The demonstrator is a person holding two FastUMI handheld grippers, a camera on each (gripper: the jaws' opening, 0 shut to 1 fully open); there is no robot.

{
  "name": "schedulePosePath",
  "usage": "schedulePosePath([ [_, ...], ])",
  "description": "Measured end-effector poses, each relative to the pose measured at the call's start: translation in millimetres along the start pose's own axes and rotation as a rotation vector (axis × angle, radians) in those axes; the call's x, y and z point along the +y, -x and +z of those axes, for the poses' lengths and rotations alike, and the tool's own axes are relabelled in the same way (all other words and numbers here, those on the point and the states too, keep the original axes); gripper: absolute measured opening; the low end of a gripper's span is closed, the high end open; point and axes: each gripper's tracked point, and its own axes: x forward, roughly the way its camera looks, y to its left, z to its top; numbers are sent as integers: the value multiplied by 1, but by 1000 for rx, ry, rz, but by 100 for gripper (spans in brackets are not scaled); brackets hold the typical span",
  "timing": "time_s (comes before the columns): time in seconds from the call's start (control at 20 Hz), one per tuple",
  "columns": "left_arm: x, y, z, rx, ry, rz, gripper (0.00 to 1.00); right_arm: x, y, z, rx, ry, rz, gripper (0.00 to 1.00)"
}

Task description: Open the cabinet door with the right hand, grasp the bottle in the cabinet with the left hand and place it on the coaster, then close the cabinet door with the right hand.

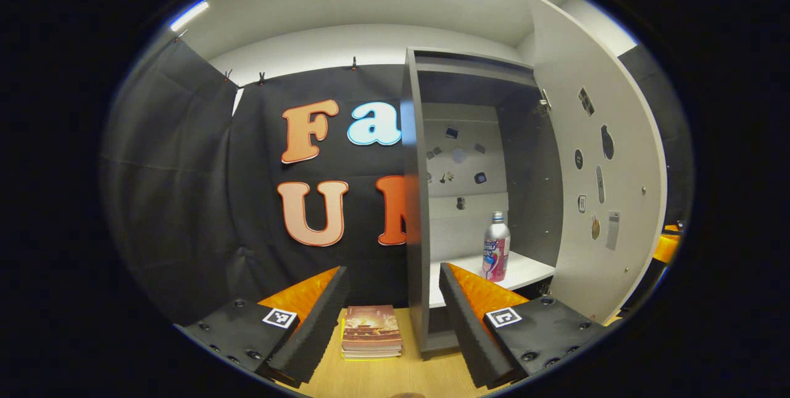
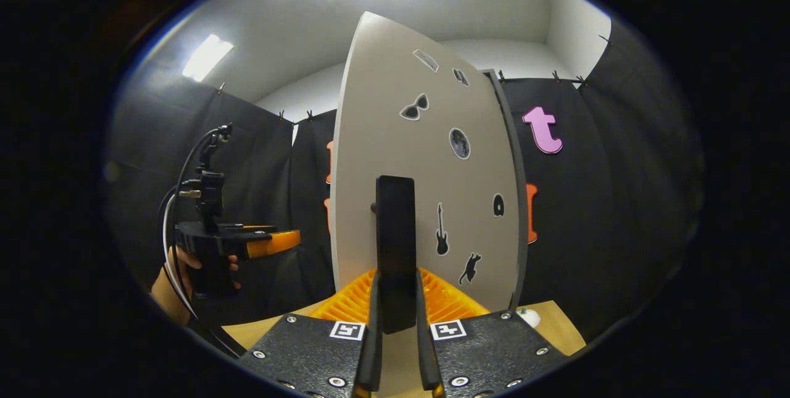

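Note:
In the left gripper view the grey cabinet (image 1: 416, 200) stands open, its door (image 1: 602, 188) swung out to the right. A small bottle (image 1: 496, 247) with a pink label and silver neck stands upright on the white shelf (image 1: 524, 271) inside. My left gripper (image 1: 392, 330) is open, some way in front of the cabinet and left of the bottle. In the right gripper view my right gripper (image 2: 395, 318) is shut on the black door handle (image 2: 395, 244) of the door (image 2: 426, 176). The left gripper (image 2: 247, 240), held by a hand, shows at the left there.
A small stack of books (image 1: 371, 331) lies on the wooden table (image 1: 395, 376) between my left fingers, left of the cabinet's base. Black cloth walls close the booth on all sides. Stickers dot the door and the cabinet's back wall. A small white object (image 2: 529, 317) lies on the table by the door.

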Motion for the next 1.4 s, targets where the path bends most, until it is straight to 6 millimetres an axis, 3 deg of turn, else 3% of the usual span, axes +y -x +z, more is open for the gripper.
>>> schedulePosePath([
  [0.05,-11,-4,-1,0,6,-18,100,-12,18,1,-11,1,-2,24],
  [0.1,-20,-9,-2,-2,7,-33,95,-21,29,2,-25,-9,2,24],
  [0.15,-30,-13,-1,-6,7,-49,97,-30,43,2,-37,-28,10,24],
  [0.3,-71,-29,-7,-12,4,-114,100,-46,67,4,-48,-64,34,24],
  [0.45,-106,-42,-19,-10,3,-154,100,-46,52,4,-61,-65,38,24],
  [0.5,-119,-46,-22,-9,12,-171,100,-46,52,5,-71,-68,43,27],
  [0.6,-136,-57,-26,-5,19,-189,100,-49,55,5,-88,-75,58,24],
  [0.65,-142,-64,-27,-1,23,-196,91,-50,55,6,-95,-83,64,24],
  [0.7,-149,-72,-32,8,31,-204,91,-52,56,5,-97,-92,69,29],
  [0.75,-155,-81,-36,15,41,-209,93,-52,57,4,-103,-100,73,24],
  [0.9,-171,-105,-49,55,74,-224,99,-53,60,6,-116,-91,89,25],
  [1.1,-190,-137,-56,79,51,-234,99,-56,60,4,-118,-79,100,25],
  [1.15,-195,-146,-56,76,48,-236,95,-56,59,3,-110,-78,106,26],
  [1.4,-216,-186,-66,92,51,-237,99,-67,61,4,-109,-33,109,34],
])
